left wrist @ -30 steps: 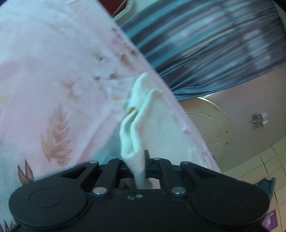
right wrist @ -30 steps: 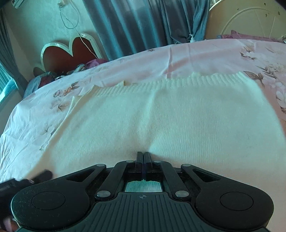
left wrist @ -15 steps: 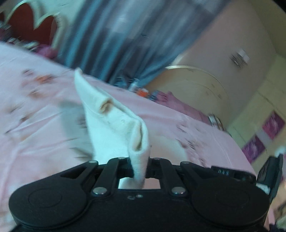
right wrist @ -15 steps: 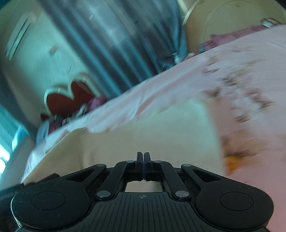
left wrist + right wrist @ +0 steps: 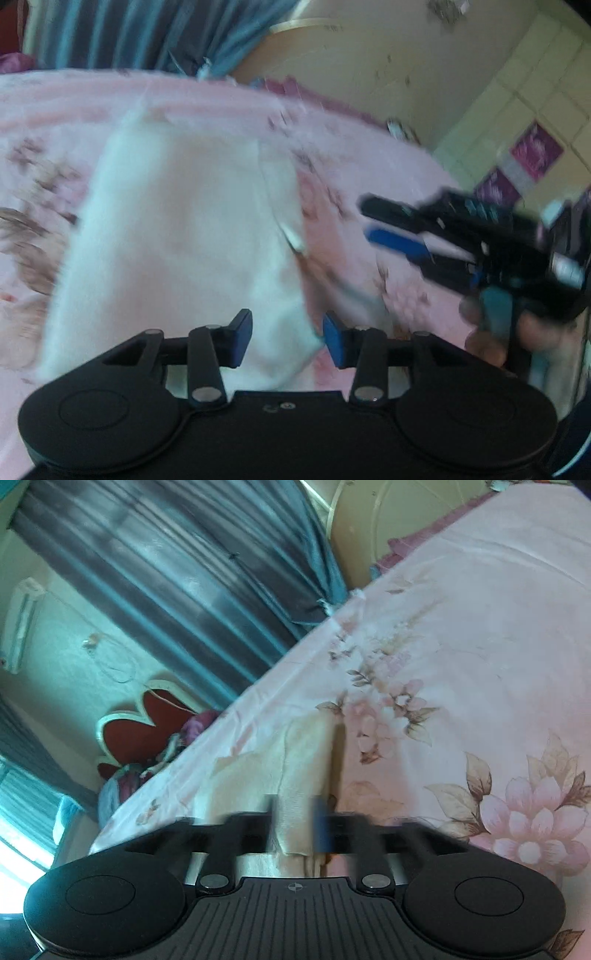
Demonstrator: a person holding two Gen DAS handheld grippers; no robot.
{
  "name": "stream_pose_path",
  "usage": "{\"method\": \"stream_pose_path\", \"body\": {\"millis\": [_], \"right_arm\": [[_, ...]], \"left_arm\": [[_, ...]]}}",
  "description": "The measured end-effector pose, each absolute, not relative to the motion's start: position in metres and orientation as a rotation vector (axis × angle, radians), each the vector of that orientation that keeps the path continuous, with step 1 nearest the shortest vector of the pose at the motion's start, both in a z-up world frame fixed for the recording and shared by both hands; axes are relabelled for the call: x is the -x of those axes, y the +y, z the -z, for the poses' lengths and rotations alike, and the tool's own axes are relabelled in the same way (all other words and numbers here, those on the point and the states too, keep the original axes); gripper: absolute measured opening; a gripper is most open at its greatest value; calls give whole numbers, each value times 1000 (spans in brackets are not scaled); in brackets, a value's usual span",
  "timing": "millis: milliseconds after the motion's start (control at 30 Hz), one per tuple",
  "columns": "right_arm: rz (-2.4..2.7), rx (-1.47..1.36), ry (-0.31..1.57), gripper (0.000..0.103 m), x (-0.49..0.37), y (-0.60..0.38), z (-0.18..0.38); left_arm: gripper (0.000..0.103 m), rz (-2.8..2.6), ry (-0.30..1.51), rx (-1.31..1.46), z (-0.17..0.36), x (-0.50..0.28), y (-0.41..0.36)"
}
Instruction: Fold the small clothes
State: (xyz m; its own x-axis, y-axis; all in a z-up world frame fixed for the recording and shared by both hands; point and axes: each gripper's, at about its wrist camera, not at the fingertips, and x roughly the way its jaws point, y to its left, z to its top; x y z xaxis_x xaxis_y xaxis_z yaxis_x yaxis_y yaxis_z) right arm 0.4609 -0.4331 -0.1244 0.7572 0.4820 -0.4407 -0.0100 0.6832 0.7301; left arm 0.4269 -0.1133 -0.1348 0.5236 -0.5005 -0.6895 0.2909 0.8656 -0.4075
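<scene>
A cream knitted garment point(image 5: 177, 236) lies folded on the pink floral bed sheet point(image 5: 369, 177). My left gripper point(image 5: 287, 338) is open just above its near edge, holding nothing. My right gripper point(image 5: 373, 223) shows at the right in the left wrist view, open, a hand's width to the right of the garment. In the right wrist view the right gripper point(image 5: 297, 825) is open and blurred, with the folded edge of the garment point(image 5: 295, 760) lying between and beyond its fingers.
Blue-grey curtains point(image 5: 177, 576) hang behind the bed. A red heart-shaped headboard point(image 5: 147, 720) with pillows stands at the far left. A cream round board point(image 5: 351, 55) and a tiled wall point(image 5: 517, 129) lie beyond the bed's right side.
Both grippers have opened and let go of the garment. The garment, lifted by the left gripper before, now lies folded flat on the bed. Both cameras swung sharply.
</scene>
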Motion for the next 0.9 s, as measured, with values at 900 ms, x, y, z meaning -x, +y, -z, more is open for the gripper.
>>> {"method": "stream_pose_path", "body": {"millis": [900], "right_arm": [[-232, -669, 781, 40, -552, -380, 162]], "left_arm": [[56, 380, 827, 389, 160, -517, -11]]}}
